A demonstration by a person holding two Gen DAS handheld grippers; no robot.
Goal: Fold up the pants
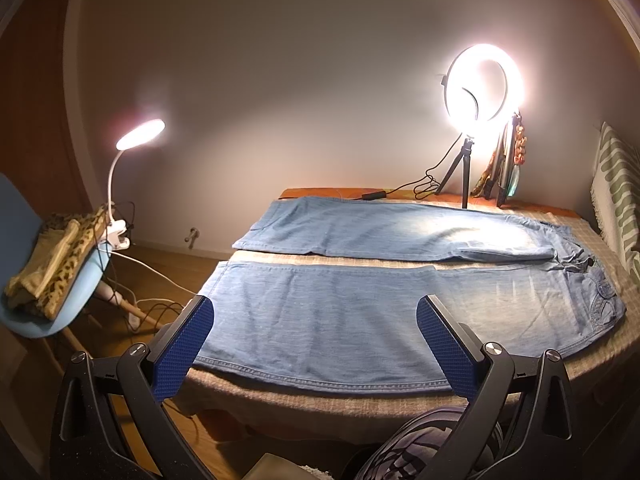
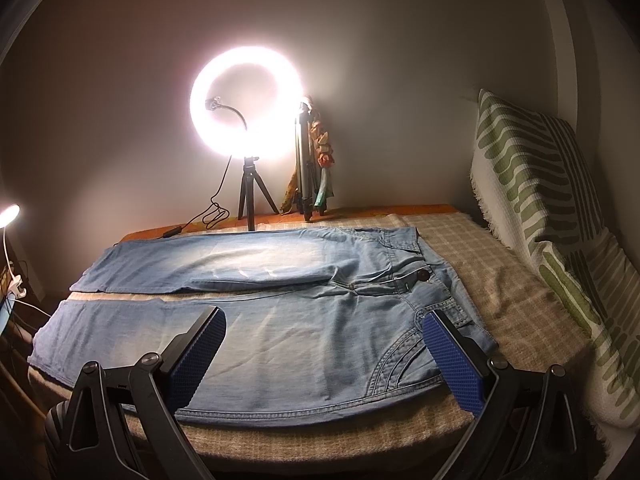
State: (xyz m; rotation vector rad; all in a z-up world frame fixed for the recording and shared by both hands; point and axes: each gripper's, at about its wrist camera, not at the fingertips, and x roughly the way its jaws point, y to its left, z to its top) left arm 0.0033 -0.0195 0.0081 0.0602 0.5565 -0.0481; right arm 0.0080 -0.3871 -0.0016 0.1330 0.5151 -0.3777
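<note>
Two grippers hovered over the near edge of the jeans (image 1: 320, 320), nothing held. Jeans lay flat on the checked blanket (image 2: 500, 280), legs apart and running left, waistband and button (image 2: 423, 276) at the right. Left gripper (image 1: 314, 344) had fingers spread wide over the near leg; right gripper (image 2: 324, 354) likewise spread, by the hip pocket. Judged: folding not yet begun. Next move likely calls for each gripper to drop and pinch the near side seam, then carry that leg over the far one.
</note>
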